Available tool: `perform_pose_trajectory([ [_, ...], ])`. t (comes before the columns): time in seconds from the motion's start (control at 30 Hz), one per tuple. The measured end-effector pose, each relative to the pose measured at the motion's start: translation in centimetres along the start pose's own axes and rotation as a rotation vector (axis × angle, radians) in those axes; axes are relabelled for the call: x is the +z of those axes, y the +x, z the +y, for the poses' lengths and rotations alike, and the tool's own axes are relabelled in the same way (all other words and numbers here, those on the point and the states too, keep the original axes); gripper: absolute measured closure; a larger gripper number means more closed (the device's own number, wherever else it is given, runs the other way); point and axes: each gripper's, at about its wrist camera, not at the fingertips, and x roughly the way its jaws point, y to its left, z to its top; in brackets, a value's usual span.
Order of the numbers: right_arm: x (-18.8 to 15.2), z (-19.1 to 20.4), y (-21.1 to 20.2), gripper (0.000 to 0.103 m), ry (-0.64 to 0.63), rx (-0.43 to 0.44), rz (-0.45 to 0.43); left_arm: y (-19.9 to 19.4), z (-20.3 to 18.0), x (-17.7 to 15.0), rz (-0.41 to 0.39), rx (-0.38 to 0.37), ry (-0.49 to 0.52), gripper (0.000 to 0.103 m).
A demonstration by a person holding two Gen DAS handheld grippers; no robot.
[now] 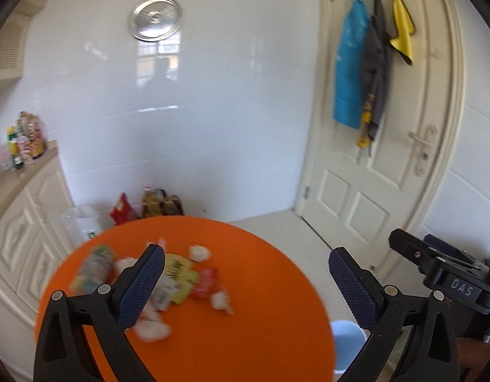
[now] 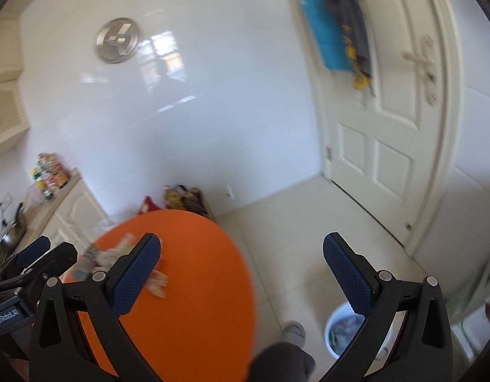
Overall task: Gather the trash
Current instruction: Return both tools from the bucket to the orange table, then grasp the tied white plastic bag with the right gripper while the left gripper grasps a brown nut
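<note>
Round orange bench [image 1: 276,286]: carries the trash in one loose cluster toward its far-left part, presumably so that every piece is within one reach.

Trash cluster, blurred in both views:
- crumpled white paper balls [image 1: 200,252], several, around the edge of the cluster;
- yellow-green wrapper [image 1: 181,273], flat, at the middle;
- red wrapper [image 1: 206,283], just beside the yellow-green one;
- pale cylindrical packet [image 1: 93,267], lying on its side at the left.

Bin [image 2: 343,328]: white, on the floor just beside the bench on the right, already holding some waste; judged to be the drop point, set low so pieces can be released over it.

Left gripper [image 1: 246,281]: jaws spread wide, holding nothing, raised above the bench with the cluster beneath its left finger; likely poised for a first pick.

Right gripper [image 2: 241,269]: jaws likewise wide apart and empty, held between bench edge and bin, well apart from the trash.

Task progress: judged barely begun on the bench, all visible pieces uncollected.
</note>
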Motion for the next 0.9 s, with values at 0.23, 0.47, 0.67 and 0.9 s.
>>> perform_pose_trajectory([
  [0.23, 0.7, 9.2, -1.4, 0.0, -0.141, 0.105, -0.065, -8.6, 4.6, -3.0, -0.101, 0.157, -0.087, 0.001],
  [0.47, 0.2, 15.0, -3.2, 0.0, -0.238, 0.184, -0.109, -14.2, 5.9, -6.2, -0.154, 0.258, -0.153, 0.001],
  [0.67, -0.2, 18.0, -3.9, 0.0, -0.283, 0.215, -0.122, -15.2, 5.4, -8.1, -0.17, 0.32, -0.192, 0.001],
  [0.9, -1.6, 17.8, -1.4, 0.0, -0.303, 0.211, -0.043, -12.7, 7.2, -9.1, -0.107, 0.333, -0.24, 0.001],
])
